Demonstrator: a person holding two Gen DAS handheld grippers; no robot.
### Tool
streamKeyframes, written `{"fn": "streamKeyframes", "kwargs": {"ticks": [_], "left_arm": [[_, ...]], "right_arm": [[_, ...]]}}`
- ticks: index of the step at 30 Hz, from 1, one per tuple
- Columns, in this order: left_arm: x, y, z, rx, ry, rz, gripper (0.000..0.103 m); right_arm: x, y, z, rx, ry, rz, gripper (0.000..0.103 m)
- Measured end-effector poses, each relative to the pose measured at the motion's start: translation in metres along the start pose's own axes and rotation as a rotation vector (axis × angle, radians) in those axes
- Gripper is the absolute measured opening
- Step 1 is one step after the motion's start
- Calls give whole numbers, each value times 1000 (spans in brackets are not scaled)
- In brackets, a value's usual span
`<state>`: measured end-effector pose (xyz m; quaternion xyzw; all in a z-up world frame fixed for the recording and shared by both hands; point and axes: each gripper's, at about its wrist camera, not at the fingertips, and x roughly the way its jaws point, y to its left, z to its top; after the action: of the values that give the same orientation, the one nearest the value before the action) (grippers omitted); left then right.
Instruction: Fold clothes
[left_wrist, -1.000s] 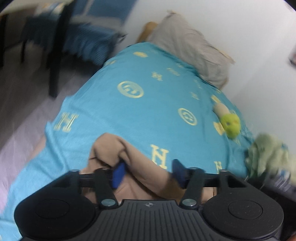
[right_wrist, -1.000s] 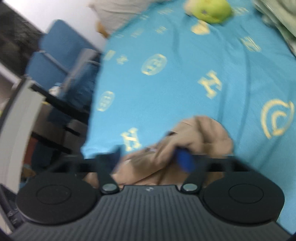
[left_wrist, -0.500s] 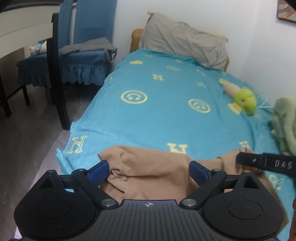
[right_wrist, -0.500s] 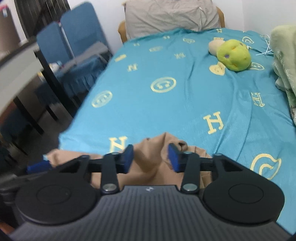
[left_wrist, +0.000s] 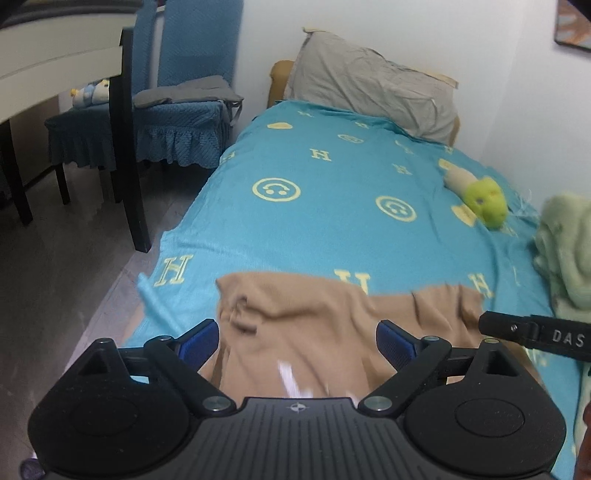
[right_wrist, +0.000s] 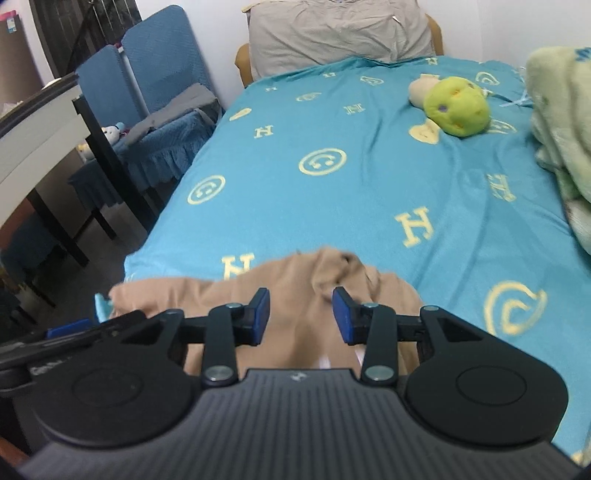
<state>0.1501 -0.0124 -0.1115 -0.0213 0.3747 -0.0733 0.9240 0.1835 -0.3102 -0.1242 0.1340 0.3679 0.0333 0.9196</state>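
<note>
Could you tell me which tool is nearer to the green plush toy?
Right. The right tool hangs over the tan garment on the toy's side; the left tool is further toward the chair.

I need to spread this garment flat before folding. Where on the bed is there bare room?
The widest bare patch is mid-bed, between the tan garment and the pillow, out to the bed's left edge. The right side is crowded: the green plush toy and the pale green blanket lie there. Both grippers, left and right, are open above the garment.
</note>
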Motion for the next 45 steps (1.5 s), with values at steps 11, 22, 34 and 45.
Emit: {"fn": "streamKeyframes", "kwargs": {"ticks": [11,22,34,45], "left_arm": [[1,-9,-24,59,115,30,94],[-34,25,-46,-411,359,-253,95],[1,43,-49,-551,207,-205,92],[-18,45,-55,-558,144,-270,87]], "right_arm": [[18,-9,-25,-6,130,-5,40],[19,-16,-24,38,133,14,41],[16,-18,-25,61,126,23,39],[14,-14,-28,47,124,5,39]]}}
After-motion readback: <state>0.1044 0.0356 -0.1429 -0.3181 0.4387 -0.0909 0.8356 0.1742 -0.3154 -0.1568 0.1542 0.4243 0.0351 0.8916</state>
